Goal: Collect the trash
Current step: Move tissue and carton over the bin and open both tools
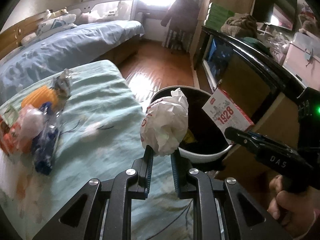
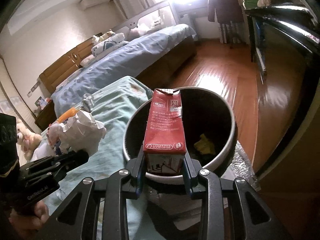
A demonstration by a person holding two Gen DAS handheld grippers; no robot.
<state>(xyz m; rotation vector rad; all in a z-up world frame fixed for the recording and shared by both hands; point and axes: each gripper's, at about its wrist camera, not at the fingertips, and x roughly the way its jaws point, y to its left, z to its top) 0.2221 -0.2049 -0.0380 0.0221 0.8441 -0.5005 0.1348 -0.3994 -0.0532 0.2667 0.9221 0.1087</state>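
Note:
My left gripper [image 1: 161, 151] is shut on a crumpled white paper bag [image 1: 166, 123], held at the near rim of a round bin [image 1: 202, 155] with a black liner. My right gripper [image 2: 164, 161] is shut on a red milk carton [image 2: 165, 124], which stands upright over the bin [image 2: 228, 108]. In the left wrist view the carton [image 1: 227, 113] hangs over the bin's right side, with the right gripper [image 1: 243, 138] below it. From the right wrist view the paper bag [image 2: 80, 132] shows at the left in the left gripper [image 2: 77, 157]. A yellow scrap [image 2: 205, 145] lies inside the bin.
More rubbish sits on the pale green bed cover [image 1: 96, 108]: an orange ribbed ball [image 1: 41, 98], a blue-and-white wrapper [image 1: 45, 138], a clear plastic bag [image 1: 30, 124], a crinkled foil piece [image 1: 62, 84]. A dark cabinet [image 1: 250, 68] stands right of the bin. Wooden floor [image 2: 220, 76] lies beyond.

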